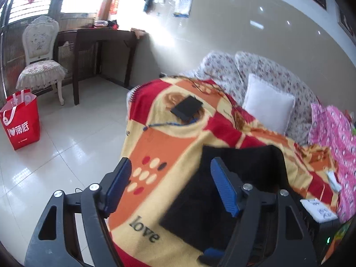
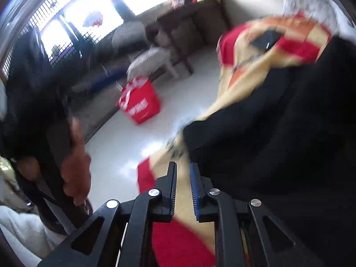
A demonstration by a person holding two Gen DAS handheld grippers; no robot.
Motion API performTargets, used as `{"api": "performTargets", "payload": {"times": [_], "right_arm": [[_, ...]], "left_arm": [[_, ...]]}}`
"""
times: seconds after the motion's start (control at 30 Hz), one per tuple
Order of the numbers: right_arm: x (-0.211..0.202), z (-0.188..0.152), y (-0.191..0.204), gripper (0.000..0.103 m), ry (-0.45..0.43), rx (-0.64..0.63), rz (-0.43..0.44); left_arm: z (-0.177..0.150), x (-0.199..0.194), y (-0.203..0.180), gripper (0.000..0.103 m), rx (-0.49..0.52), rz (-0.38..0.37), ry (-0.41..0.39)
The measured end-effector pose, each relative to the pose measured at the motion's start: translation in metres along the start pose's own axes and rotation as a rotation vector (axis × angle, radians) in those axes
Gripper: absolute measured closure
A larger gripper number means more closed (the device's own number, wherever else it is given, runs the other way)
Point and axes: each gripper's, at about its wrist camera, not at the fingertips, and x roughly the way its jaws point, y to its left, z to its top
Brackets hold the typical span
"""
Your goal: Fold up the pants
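Because the black pants [image 1: 242,191] are made of cloth, they will most likely feel soft and light, and they will bend and flop wherever nothing holds them up. They lie on a bright blanket [image 1: 169,146] with red, orange and yellow squares, which covers a sofa. In the left wrist view the pants sit near the camera, on the right side, and they look like a flat dark shape that may be folded some way already, though I cannot tell how many layers there are.

The left gripper [image 1: 171,189] has its two blue pads wide apart and nothing between them. Its right pad is over the pants and its left pad is over the blanket. The right gripper [image 2: 183,190] has its pads close together with a thin gap, and I see no cloth in that gap. This picture is very blurry. There the pants [image 2: 278,133] fill the right side.

A good place to hold is an edge or a corner, pinching all the layers at once. Soft cloth can slip or sag, and the blanket could get pinched too. A small black flat thing [image 1: 187,108] lies far off on the blanket, well apart from the pants.
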Motion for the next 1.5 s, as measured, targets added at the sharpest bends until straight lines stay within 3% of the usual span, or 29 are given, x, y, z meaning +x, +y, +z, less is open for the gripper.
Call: {"api": "performTargets", "payload": {"times": [0.03,0.07,0.1,0.17,0.2,0.3,0.37,0.4,0.43,0.47,0.5,0.53,0.63,0.77,0.83,0.9,0.97,1.03,1.07,1.1,1.2,1.3,1.37,1.43,1.5], "right_arm": [[-0.003,-0.005,0.0,0.08,0.003,-0.008,-0.01],[-0.013,-0.012,0.001,0.069,-0.01,-0.019,-0.023],[-0.03,-0.019,0.0,0.058,-0.04,-0.024,-0.044],[-0.074,-0.034,-0.014,0.046,-0.129,-0.007,-0.138],[-0.096,-0.041,-0.023,0.04,-0.172,0.003,-0.217],[-0.14,-0.056,-0.05,0.029,-0.232,-0.036,-0.605],[-0.144,-0.053,-0.075,0.029,-0.199,-0.059,-0.78],[-0.146,-0.056,-0.094,0.029,-0.186,-0.034,-0.827],[-0.144,-0.057,-0.107,0.03,-0.173,-0.011,-0.808],[-0.14,-0.058,-0.121,0.04,-0.146,0.01,-0.777],[-0.135,-0.056,-0.135,0.082,-0.112,0.023,-0.767],[-0.133,-0.052,-0.149,0.1,-0.084,0.03,-0.801],[-0.167,-0.031,-0.168,0.099,-0.174,0.058,-0.841],[-0.186,0.037,-0.195,0.098,-0.283,0.01,-1.039],[-0.186,0.072,-0.227,0.089,-0.311,0.023,-1.086],[-0.183,0.092,-0.254,0.077,-0.278,0.032,-1.137],[-0.199,0.088,-0.268,0.069,-0.249,0.097,-1.107],[-0.227,0.065,-0.263,0.054,-0.29,0.14,-1.037],[-0.237,0.049,-0.253,0.039,-0.292,0.159,-1.007],[-0.252,0.023,-0.242,0.033,-0.273,0.181,-0.968],[-0.289,-0.059,-0.222,0.031,-0.247,0.261,-0.963],[-0.317,-0.14,-0.224,0.029,-0.263,0.458,-0.99],[-0.32,-0.169,-0.234,0.031,-0.289,0.547,-0.934],[-0.313,-0.187,-0.241,0.04,-0.279,0.597,-0.903],[-0.3,-0.191,-0.237,0.075,-0.297,0.551,-0.854]], "left_arm": [[-0.004,0.003,-0.004,0.03,0.01,-0.005,0.014],[-0.007,0.007,-0.009,0.03,0.02,-0.01,0.029],[-0.012,0.011,-0.014,0.03,0.031,-0.025,0.048],[-0.019,0.013,-0.022,0.03,0.038,-0.047,0.063],[-0.023,0.018,-0.029,0.03,0.048,-0.059,0.075],[-0.034,0.032,-0.048,0.03,0.082,-0.07,0.118],[-0.044,0.043,-0.059,0.03,0.11,-0.076,0.154],[-0.05,0.047,-0.063,0.03,0.124,-0.072,0.165],[-0.056,0.052,-0.066,0.03,0.139,-0.059,0.18],[-0.061,0.058,-0.067,0.03,0.153,-0.046,0.2],[-0.067,0.066,-0.069,0.03,0.169,-0.037,0.227],[-0.069,0.069,-0.069,0.03,0.175,-0.03,0.236],[-0.075,0.081,-0.065,0.03,0.179,0.006,0.259],[-0.077,0.091,-0.062,0.03,0.173,0.03,0.282],[-0.077,0.092,-0.064,0.029,0.182,0.036,0.278],[-0.078,0.093,-0.066,0.028,0.192,0.044,0.281],[-0.078,0.092,-0.067,0.028,0.195,0.044,0.279],[-0.076,0.091,-0.065,0.028,0.19,0.035,0.282],[-0.074,0.089,-0.064,0.028,0.182,0.027,0.282],[-0.071,0.085,-0.062,0.028,0.169,0.015,0.274],[-0.062,0.074,-0.057,0.028,0.141,0.001,0.244],[-0.057,0.071,-0.058,0.028,0.125,-0.01,0.232],[-0.057,0.07,-0.061,0.028,0.131,-0.01,0.231],[-0.058,0.068,-0.064,0.028,0.142,-0.011,0.233],[-0.061,0.065,-0.064,0.028,0.143,-0.012,0.232]]}}
